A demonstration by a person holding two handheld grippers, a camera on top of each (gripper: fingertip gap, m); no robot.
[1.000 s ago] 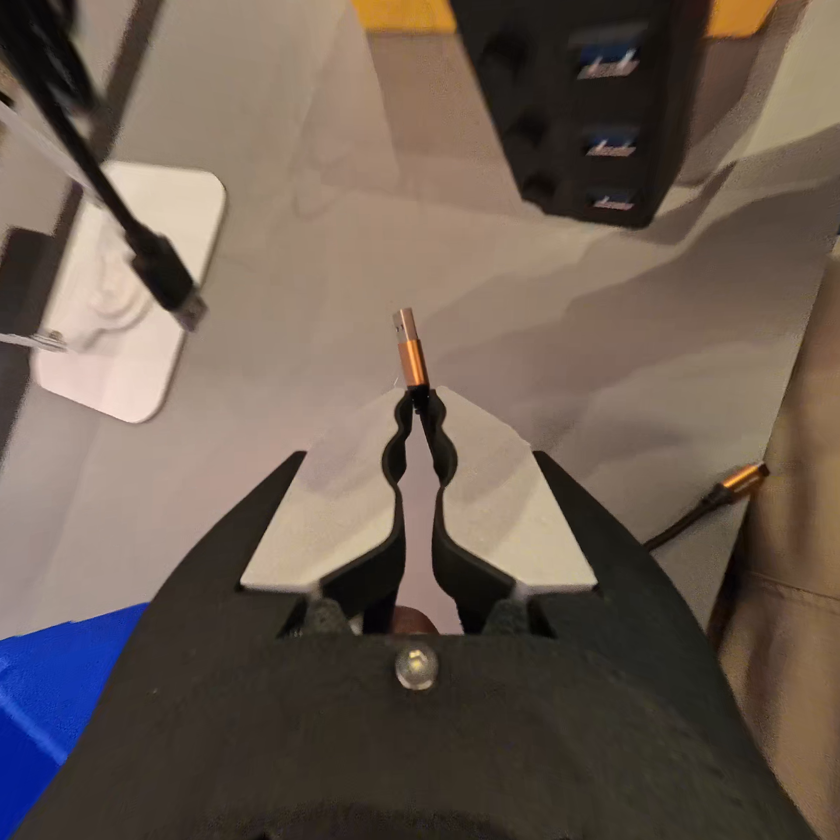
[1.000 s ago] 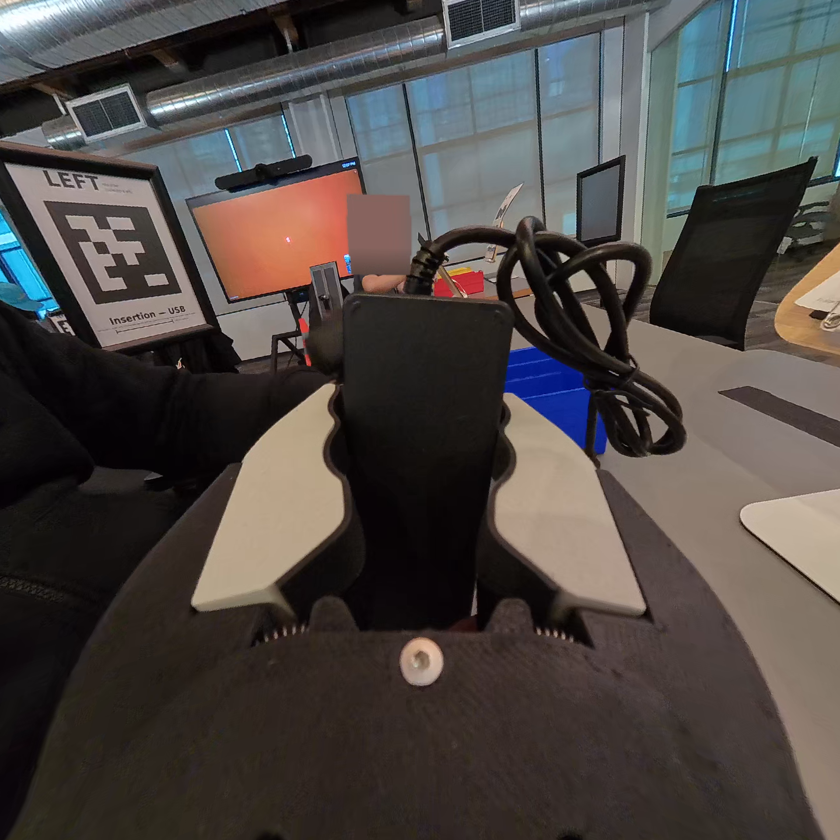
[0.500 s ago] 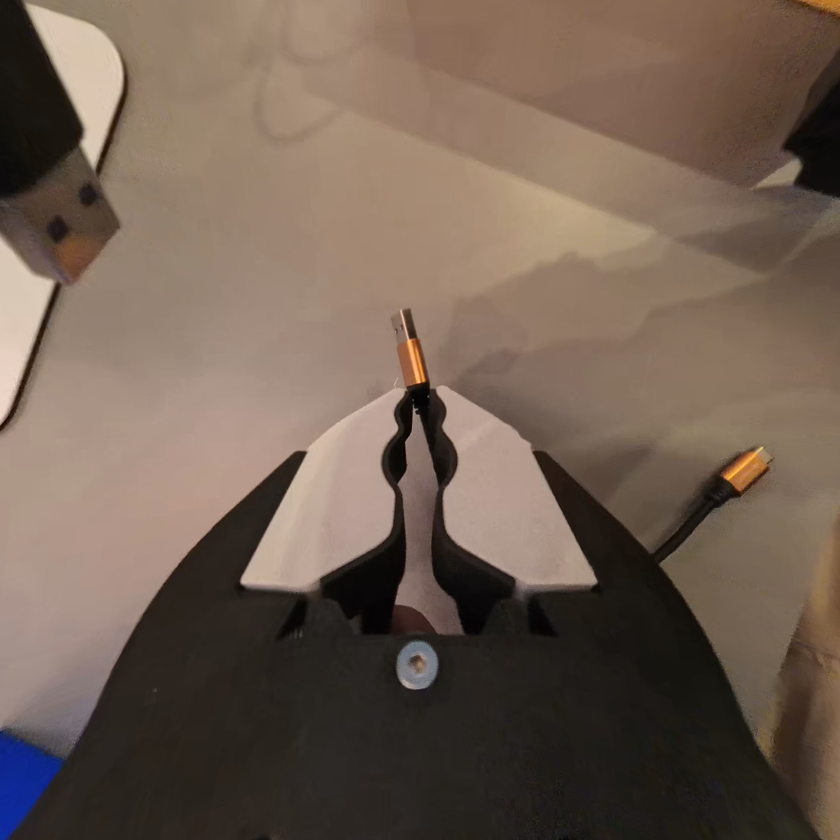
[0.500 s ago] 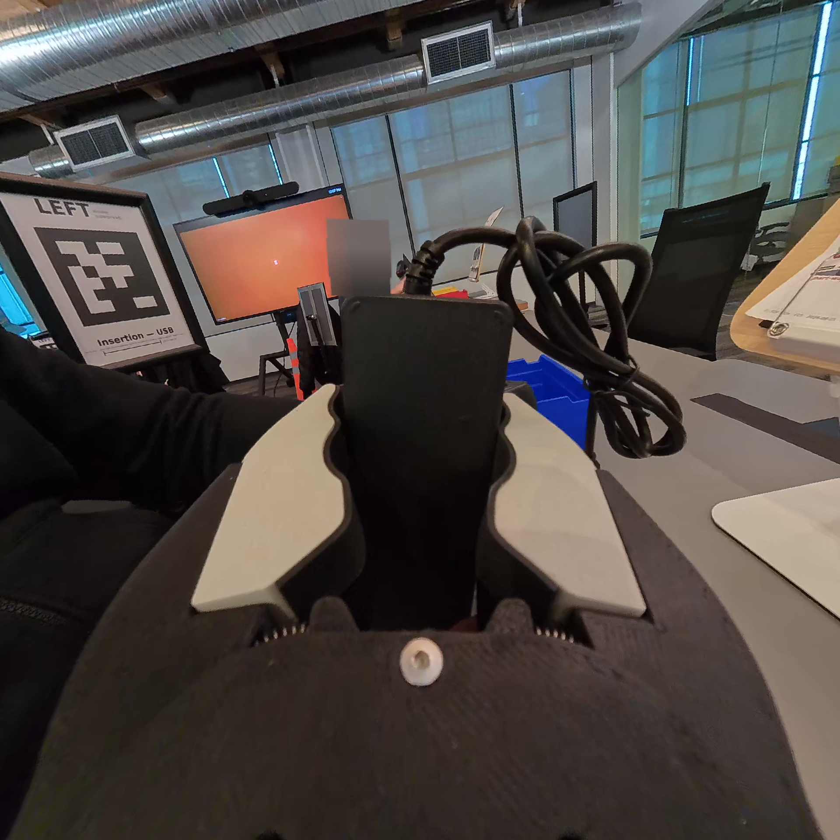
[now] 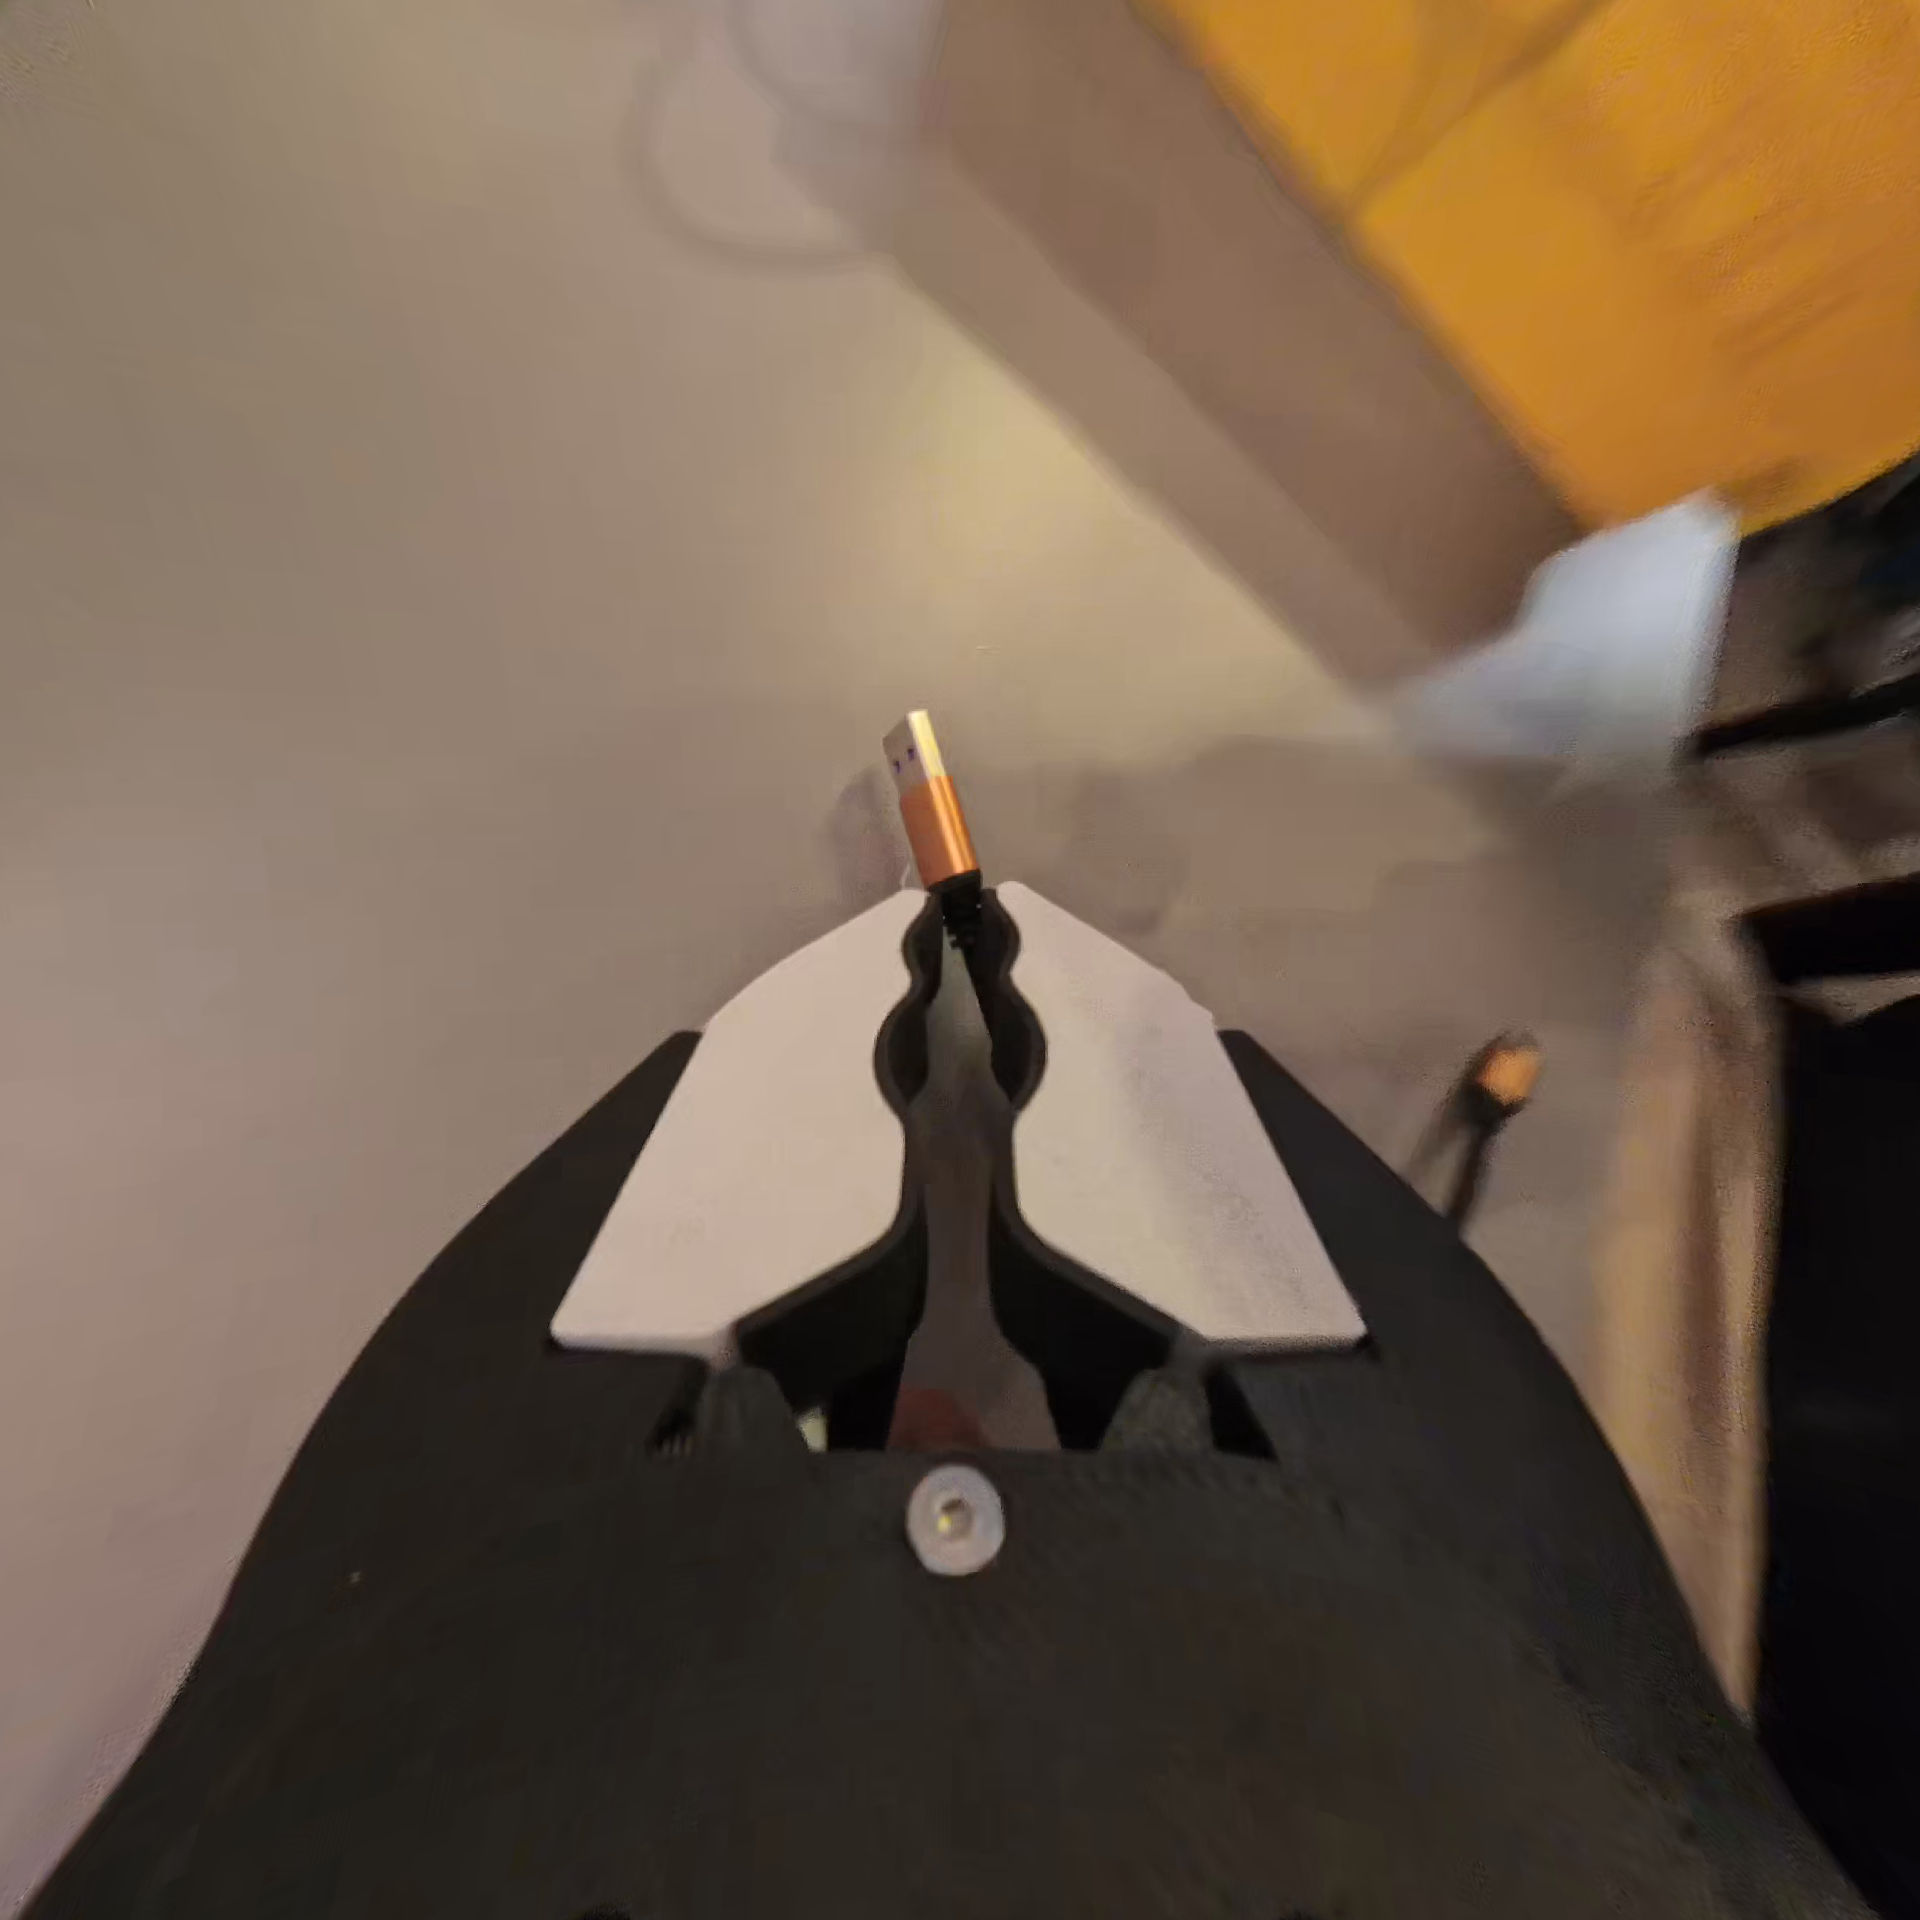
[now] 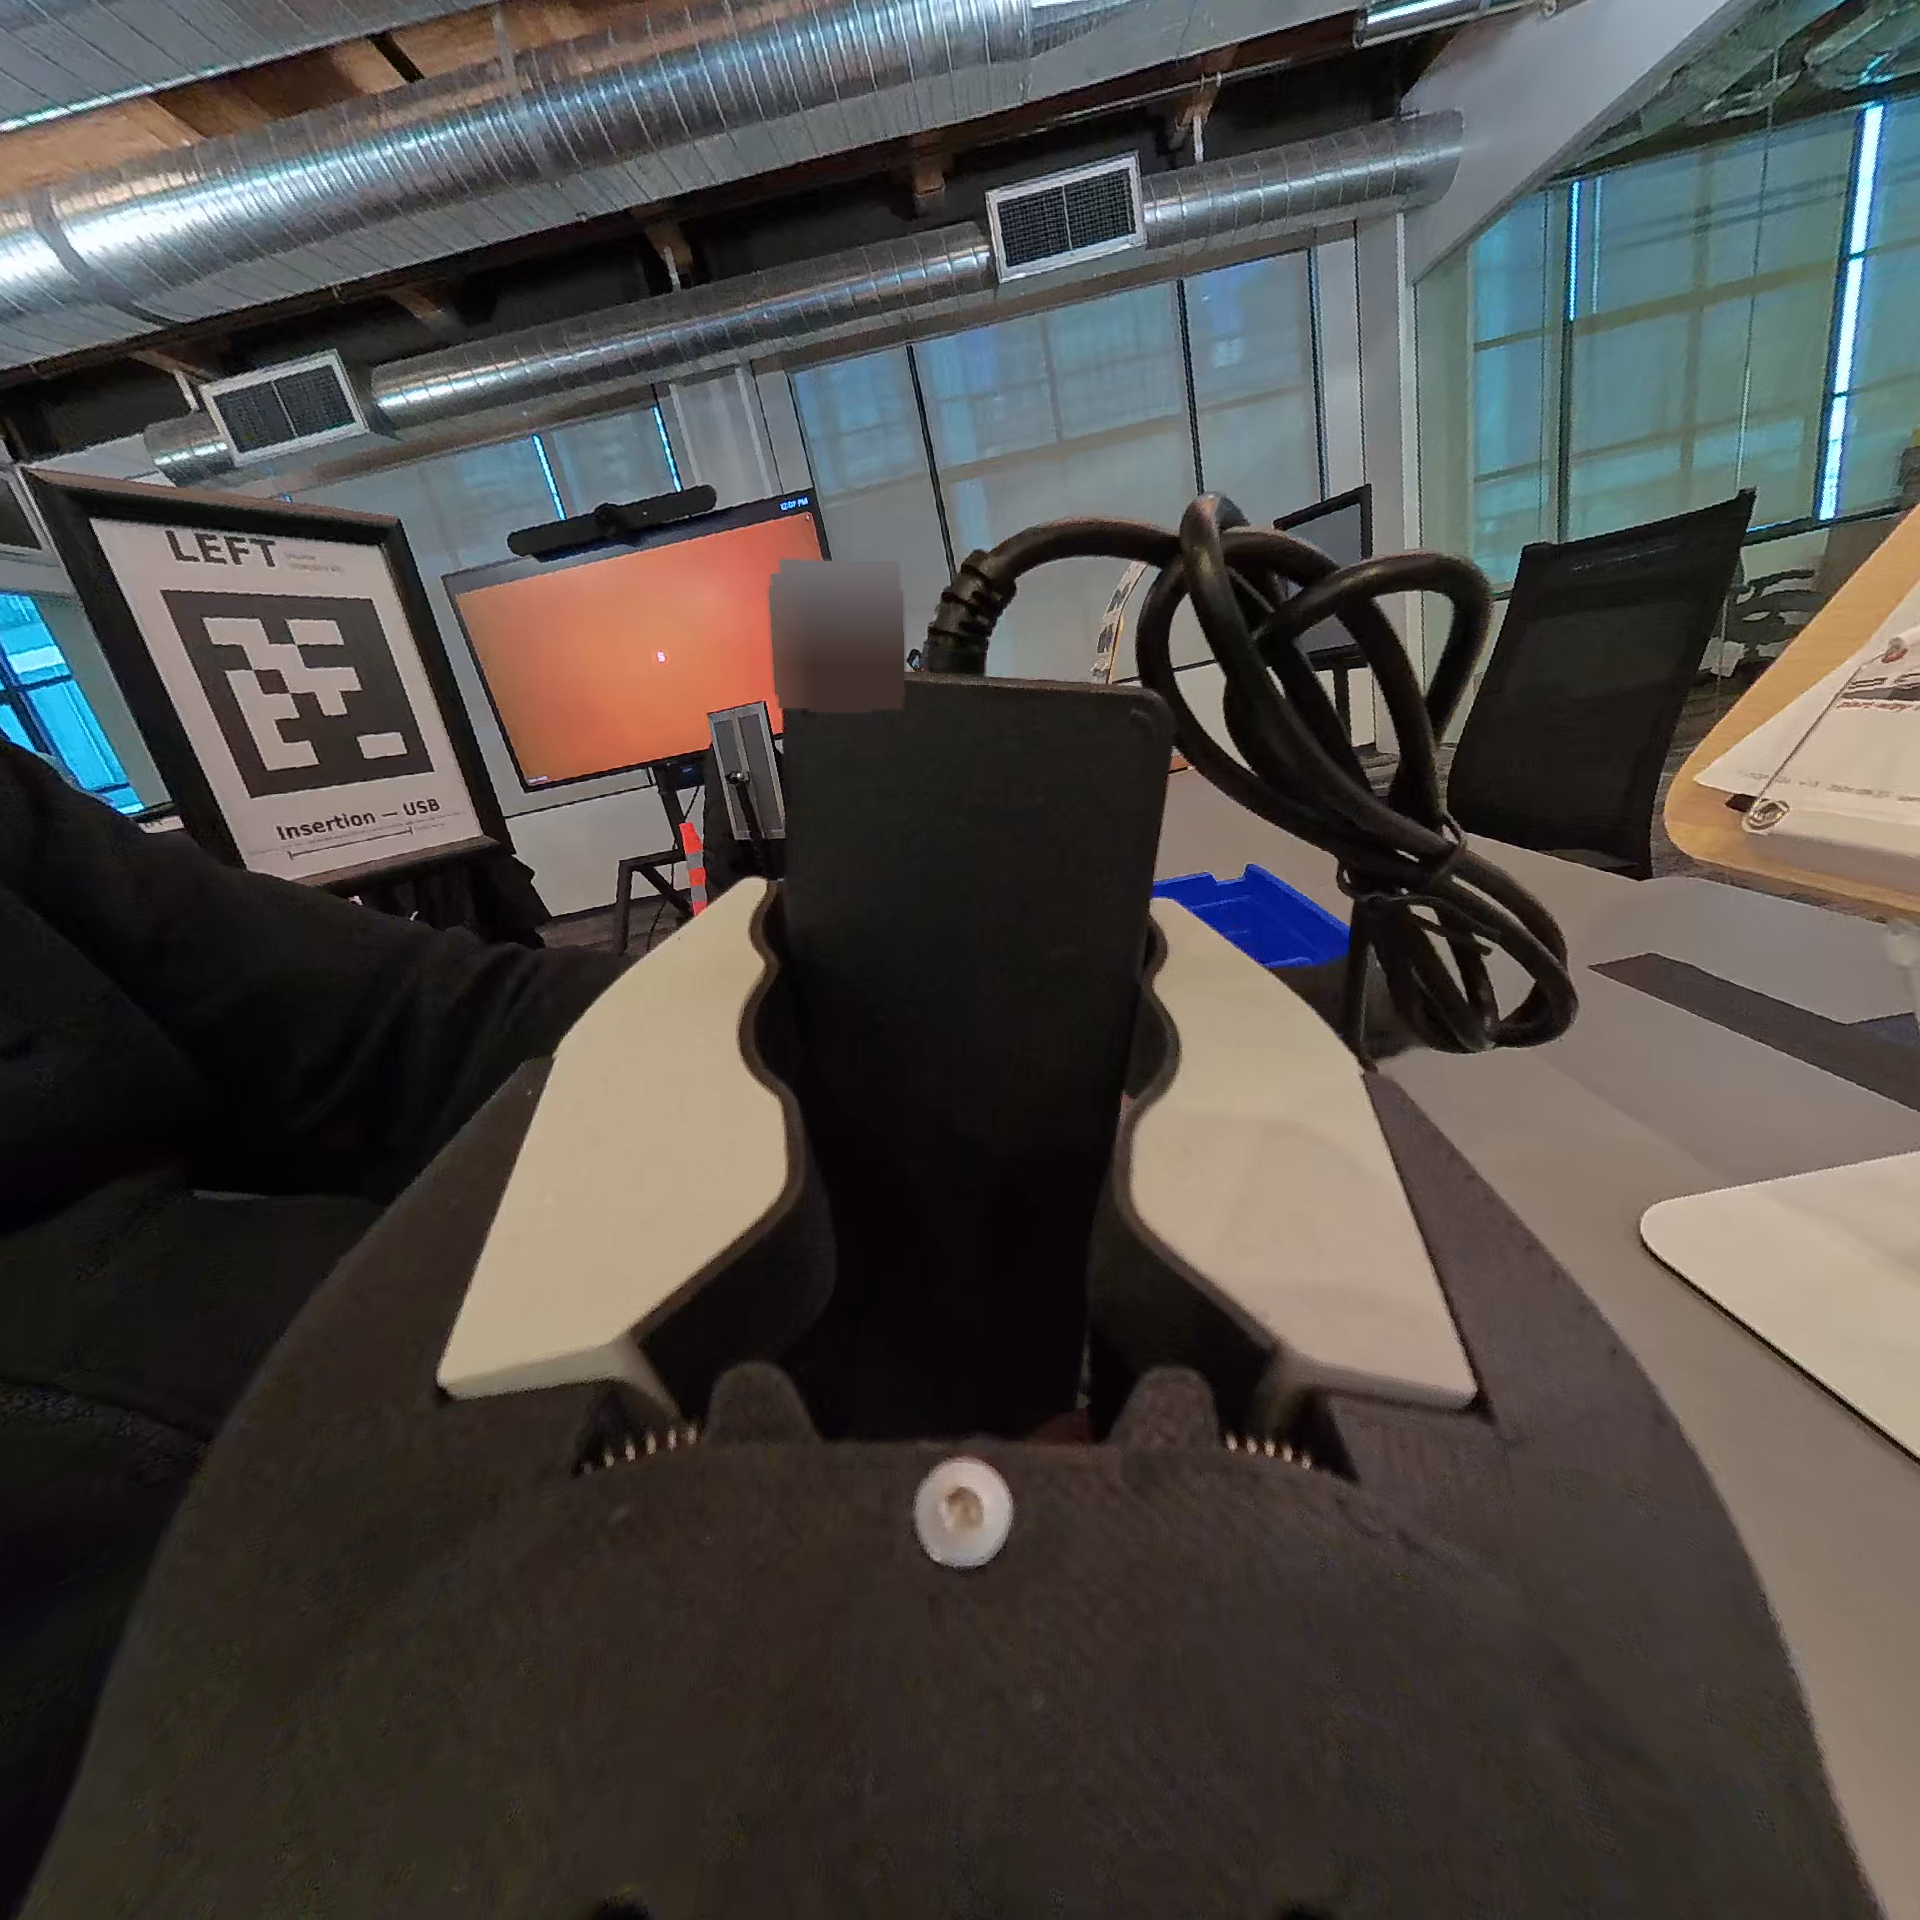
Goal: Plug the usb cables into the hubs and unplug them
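pinching an orange usb plug (image 5: 937, 821), the left hand-held gripper (image 5: 958, 906) points downward; right hand-held gripper (image 6: 961, 935) clamps a black hub (image 6: 971, 935).

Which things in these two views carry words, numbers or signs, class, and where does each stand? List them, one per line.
I do not copy the wording; these things bear it.
Framed white board, left: bold print above and below a black-and-white square marker.
Orange screen: tiny marks at its top corner, too small to read.
Papers, right edge: print, blurred.
Black hub: none shows.
Left wrist view: none.
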